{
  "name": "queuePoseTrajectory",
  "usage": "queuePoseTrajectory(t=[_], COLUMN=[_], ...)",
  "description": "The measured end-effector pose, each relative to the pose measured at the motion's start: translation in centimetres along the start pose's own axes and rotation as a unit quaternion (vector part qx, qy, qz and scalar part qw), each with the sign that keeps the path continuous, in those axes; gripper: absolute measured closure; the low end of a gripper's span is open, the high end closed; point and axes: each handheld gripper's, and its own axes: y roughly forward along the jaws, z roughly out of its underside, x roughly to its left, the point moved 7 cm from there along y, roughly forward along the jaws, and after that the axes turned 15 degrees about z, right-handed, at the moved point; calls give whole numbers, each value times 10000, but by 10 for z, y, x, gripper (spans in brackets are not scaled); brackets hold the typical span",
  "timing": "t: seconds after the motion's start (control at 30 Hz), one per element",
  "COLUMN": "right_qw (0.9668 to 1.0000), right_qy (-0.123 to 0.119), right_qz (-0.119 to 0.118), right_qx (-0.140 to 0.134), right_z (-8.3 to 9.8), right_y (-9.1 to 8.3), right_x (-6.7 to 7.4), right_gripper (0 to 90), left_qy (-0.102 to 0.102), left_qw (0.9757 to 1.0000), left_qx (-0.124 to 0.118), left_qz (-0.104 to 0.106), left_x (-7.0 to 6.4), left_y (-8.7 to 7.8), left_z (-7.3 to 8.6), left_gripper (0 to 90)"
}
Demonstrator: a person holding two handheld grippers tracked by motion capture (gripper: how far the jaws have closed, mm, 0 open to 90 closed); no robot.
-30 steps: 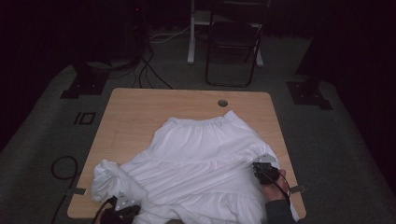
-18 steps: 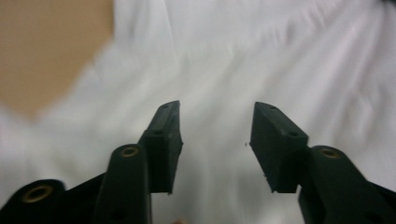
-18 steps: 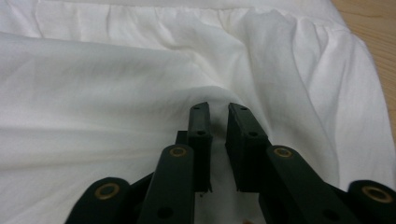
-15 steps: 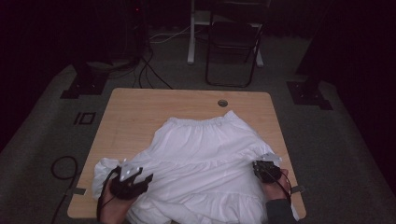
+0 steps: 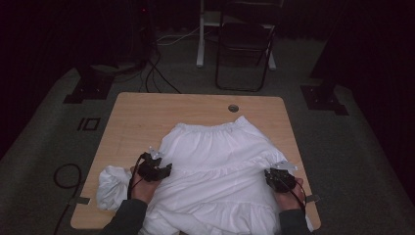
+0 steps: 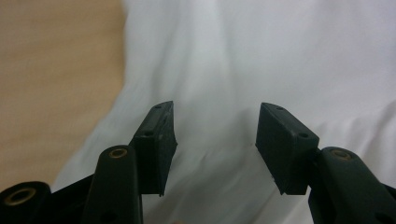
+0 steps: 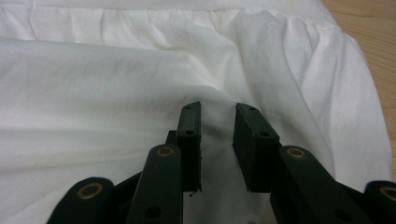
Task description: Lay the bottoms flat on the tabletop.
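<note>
A white gathered garment [image 5: 220, 156] lies spread over the wooden table [image 5: 142, 112], its elastic waistband toward the far side. A bunched part of the cloth [image 5: 110, 183] lies at the table's near left. My left gripper [image 5: 156, 169] hovers over the garment's left edge. In the left gripper view it [image 6: 215, 126] is open, with smooth cloth under the wide gap. My right gripper [image 5: 280, 178] rests on the garment's right side. In the right gripper view it [image 7: 217, 121] has its jaws drawn close on a raised fold of the cloth [image 7: 140, 70], and creases run into the gap.
A round cable hole [image 5: 233, 107] sits near the table's far edge. Bare wood [image 7: 373, 28] shows to the right of the garment. A dark folding chair [image 5: 244, 44] and floor cables [image 5: 156, 68] stand beyond the table.
My left gripper has come up from the near left corner and moved forward and right onto the garment's left edge. The right gripper has stayed in place.
</note>
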Motion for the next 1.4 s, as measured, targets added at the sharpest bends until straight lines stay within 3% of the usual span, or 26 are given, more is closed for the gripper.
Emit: queuePoseTrajectory(t=[0.17, 0.33, 0.5, 0.53, 0.57, 0.6, 0.63, 0.7, 0.73, 0.77, 0.8, 0.83, 0.9, 0.97, 1.07, 1.13, 1.17, 1.2, 1.23, 1.27, 1.3, 1.4], right_qw=[10000, 10000, 10000, 10000, 10000, 10000, 10000, 10000, 10000, 10000, 10000, 10000, 10000, 10000, 9999, 9999, 9999, 9999, 9999, 9999, 9999, 9999], right_qy=[-22, -10, 13, 13, 23, 23, 26, 20, 20, 18, 18, 15, 14, 25, 60, 74, 87, 87, 89, 89, 90, 98], right_qz=[36, 14, -29, -40, -61, -61, -62, -67, -67, -65, -65, -64, -63, -64, -83, -96, -107, -107, -118, -118, -120, -121], right_qx=[-11, -6, -5, -2, 0, 0, 4, 12, 12, 13, 13, 14, 12, 19, 14, 20, 24, 24, 26, 26, 30, 32], right_z=[0, 0, 1, 1, 1, 1, 1, 1, 1, 1, 1, 1, 1, 1, 1, 2, 2, 2, 2, 2, 2, 2], right_y=[0, -1, -1, -1, -1, -1, -1, -1, -1, -1, -1, -1, -1, -1, -1, -1, -1, -1, -1, -1, -1, -1], right_x=[0, 1, 0, 0, 0, 0, -1, -1, -1, -1, -1, -1, -1, -1, -1, -1, -2, -2, -2, -2, -2, -2], right_gripper=[720, 707, 681, 675, 666, 666, 665, 664, 664, 664, 664, 663, 662, 660, 652, 650, 646, 646, 645, 645, 645, 644], left_qy=[-373, -362, -295, -263, -180, -180, -112, -28, -28, -121, -121, -255, -321, -388, -638, -880, -984, -1002, -973, -984, -964, -980], left_qw=[9989, 9987, 9990, 9990, 9987, 9987, 9983, 9966, 9966, 9953, 9953, 9939, 9934, 9926, 9912, 9908, 9908, 9912, 9923, 9927, 9932, 9935], left_qx=[-253, -304, -74, 19, 190, 190, 248, 239, 239, 76, 76, -74, -62, 20, 241, 354, 410, 470, 429, 418, 447, 450], left_qz=[-117, -204, -318, -348, -433, -433, -510, -791, -791, -953, -953, -1074, -1099, -1151, -1133, -963, -834, -727, -634, -557, -482, -353], left_x=[12, 7, -2, -2, -2, -2, -1, 10, 10, 22, 22, 36, 42, 53, 70, 75, 76, 75, 73, 71, 65, 56], left_y=[-14, -22, -35, -39, -48, -48, -53, -71, -71, -86, -86, -100, -104, -110, -107, -103, -102, -102, -105, -109, -118, -126], left_z=[22, 34, 48, 51, 56, 56, 59, 62, 62, 58, 58, 51, 48, 46, 57, 71, 78, 86, 91, 96, 106, 118], left_gripper=[479, 476, 481, 504, 660, 735, 735, 887, 890, 877, 822, 699, 574, 527, 465, 467, 576, 576, 733, 733, 815, 836])
